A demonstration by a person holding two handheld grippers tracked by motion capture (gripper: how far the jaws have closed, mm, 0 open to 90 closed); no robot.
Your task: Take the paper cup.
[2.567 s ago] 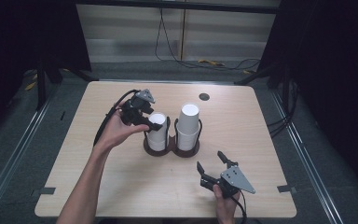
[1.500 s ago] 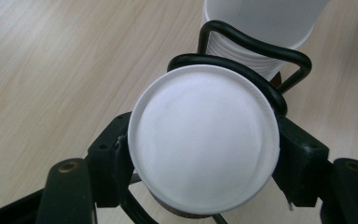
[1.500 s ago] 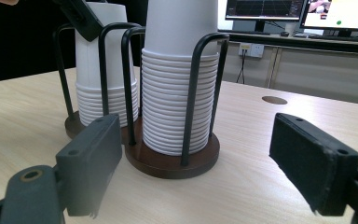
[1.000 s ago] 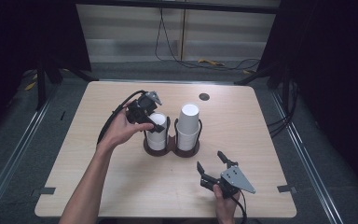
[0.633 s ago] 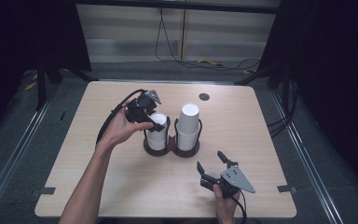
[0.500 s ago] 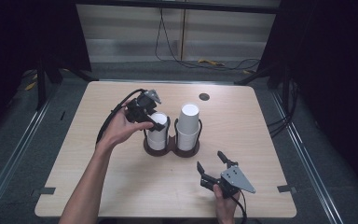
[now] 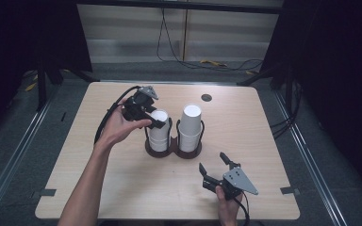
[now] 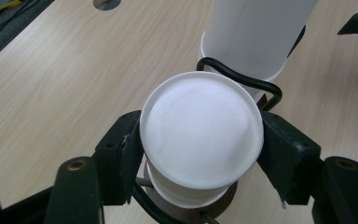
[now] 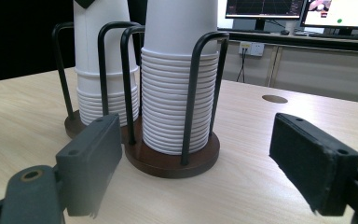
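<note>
The cups (image 8: 200,140) look like matt white paper, smooth. Their rack (image 9: 200,84) is thin black wire, slightly glossy, on a dark wooden base (image 9: 168,163). The bench (image 7: 122,183) is pale wood-grain, perhaps laminate. Claw pads (image 9: 314,161) look matt rubber.

This looks like a lab or recording studio set up for data capture. A plain light wooden table (image 7: 122,188) stands on grey carpet between black curtains (image 7: 28,37), with cables (image 7: 193,61) trailing along the floor behind it. Beyond the table, computer monitors (image 9: 338,11) showing plots sit on a desk.
</note>
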